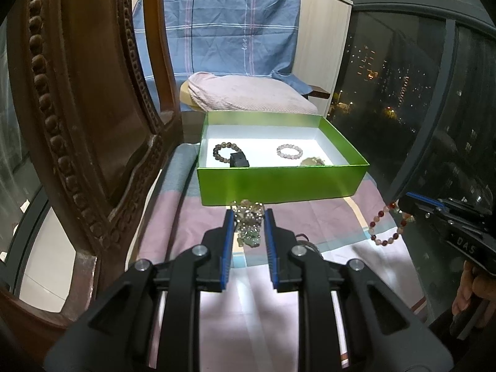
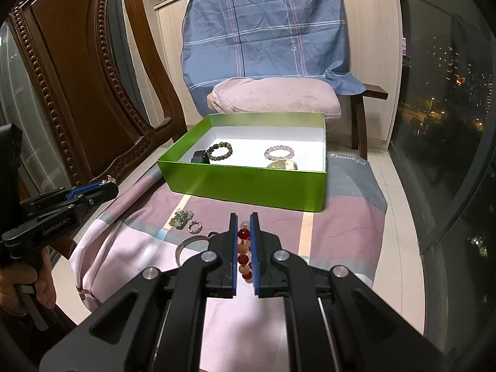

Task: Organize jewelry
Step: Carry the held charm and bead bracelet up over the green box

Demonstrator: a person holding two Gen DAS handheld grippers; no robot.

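Note:
A green box (image 1: 279, 183) (image 2: 248, 183) stands open on the cloth and holds a dark bead bracelet (image 1: 225, 150) (image 2: 220, 151), a pale pink bracelet (image 1: 289, 151) (image 2: 279, 152), a small black item (image 1: 238, 160) and a yellowish piece (image 2: 283, 165). My left gripper (image 1: 249, 212) is shut on a glittering bead piece (image 1: 248, 210), held above the cloth in front of the box. My right gripper (image 2: 244, 217) is shut on a red and pink bead bracelet (image 2: 244, 252), which dangles in the left wrist view (image 1: 386, 226).
On the patterned cloth (image 2: 279, 226) lie a green bead cluster (image 2: 181, 217), a small sparkly ring (image 2: 195, 227) and a silver bangle (image 2: 189, 246). A carved wooden chair (image 2: 86, 77) stands left. A pink cushion (image 2: 272, 96) lies behind the box. A dark window (image 2: 449, 108) is right.

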